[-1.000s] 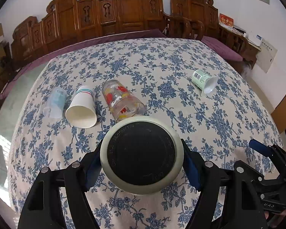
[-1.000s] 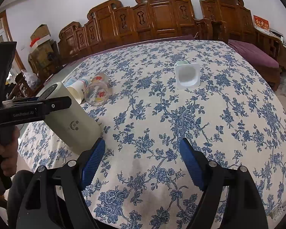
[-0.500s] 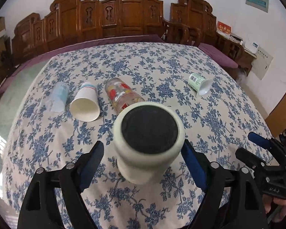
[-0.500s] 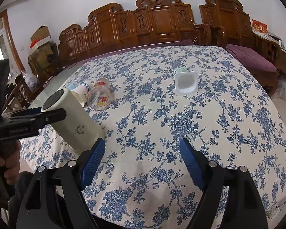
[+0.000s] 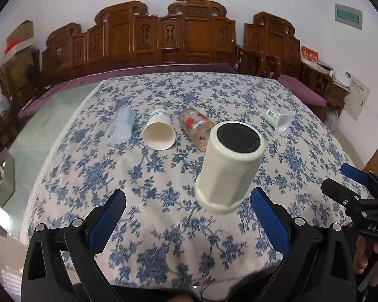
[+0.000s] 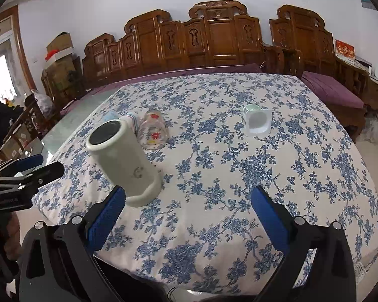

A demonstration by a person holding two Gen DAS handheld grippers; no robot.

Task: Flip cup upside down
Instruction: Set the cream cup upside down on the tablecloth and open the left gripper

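Note:
A cream cylindrical cup stands upside down on the flowered tablecloth, its dark base facing up; it also shows in the right wrist view. My left gripper is open and empty, drawn back just short of the cup, which stands free. My right gripper is open and empty, with the cup just beyond its left finger. The right gripper also shows at the right edge of the left wrist view.
Several cups lie on their sides further back: a clear plastic cup, a white paper cup, a printed glass and a small green-and-white cup. Carved wooden chairs line the far side. The table edge is near.
My left gripper let go of the cream cup, opened wide and drew back. The cup now stands free on the cloth. My right gripper stayed open and pulled back slightly.

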